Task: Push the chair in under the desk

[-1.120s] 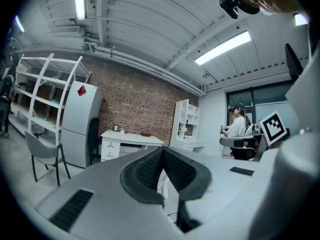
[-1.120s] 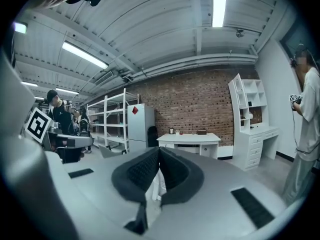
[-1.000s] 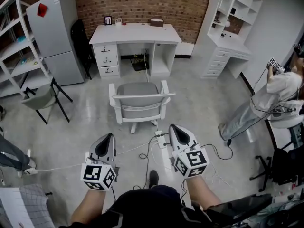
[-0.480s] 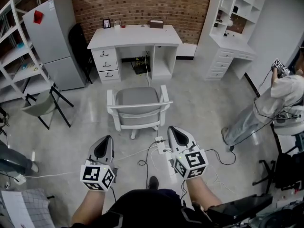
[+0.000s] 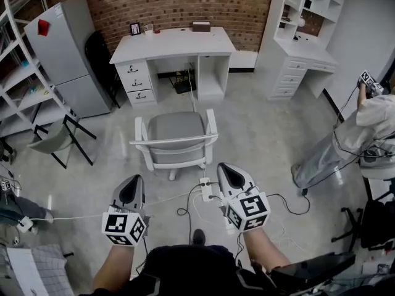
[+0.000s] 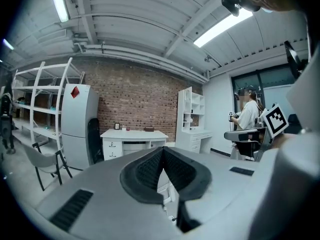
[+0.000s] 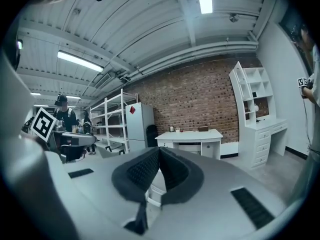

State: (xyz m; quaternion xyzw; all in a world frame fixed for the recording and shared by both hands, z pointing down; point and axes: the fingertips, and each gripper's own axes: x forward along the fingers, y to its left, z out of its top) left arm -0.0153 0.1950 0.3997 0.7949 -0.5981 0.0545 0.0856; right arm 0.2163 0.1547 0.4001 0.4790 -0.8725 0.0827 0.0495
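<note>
The jaws of both grippers are pressed together with nothing between them. In the head view the left gripper (image 5: pixel 132 189) sits lower left of centre and the right gripper (image 5: pixel 229 174) lower right of centre. Both point up the frame at the chair (image 5: pixel 176 135). The chair stands mid-frame with its backrest toward the grippers. It is apart from them and well short of the desk (image 5: pixel 173 42) at upper centre.

A power strip (image 5: pixel 206 190) and its loose cables (image 5: pixel 185 211) lie on the floor between the person and the chair, so a step forward could snag them. Closed tips make a narrow contact. Pressing unevenly on the thin back rail would likely swing the chair off line, and an armrest could then strike the drawer unit (image 5: pixel 137 79) instead of entering the kneehole.
</note>
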